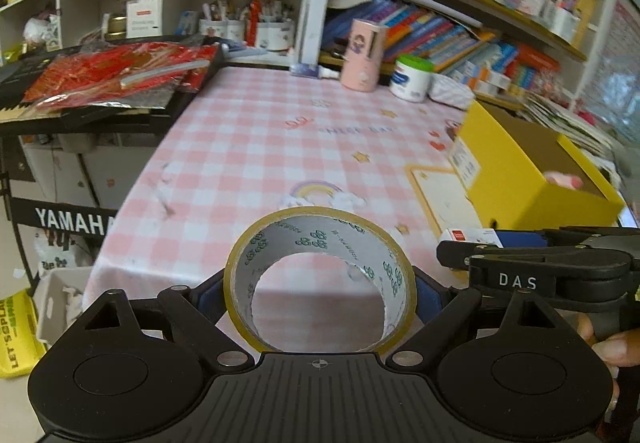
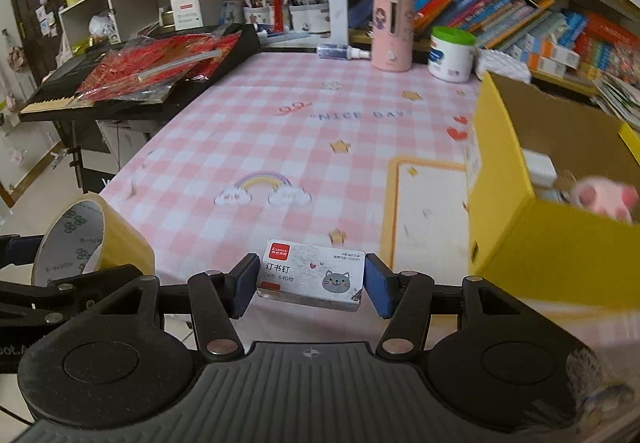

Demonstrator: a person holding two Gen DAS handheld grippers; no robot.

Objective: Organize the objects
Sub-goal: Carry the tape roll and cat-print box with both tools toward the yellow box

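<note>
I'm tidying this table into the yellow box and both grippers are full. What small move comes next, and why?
Probably carry the right gripper right and over the open yellow box. It is shut on the staple box, and the box sits close on that side, already holding a pink toy. The left gripper, shut on the tape roll, is farther off.

The middle of the checked bench (image 2: 256, 131) lies open ahead. To the right the yellow cardboard box (image 2: 520, 239) walls that side; a keyboard (image 2: 132, 83) overhangs the left edge; a pink canister (image 2: 392, 31) and white jar (image 2: 452, 55) line the back.
</note>
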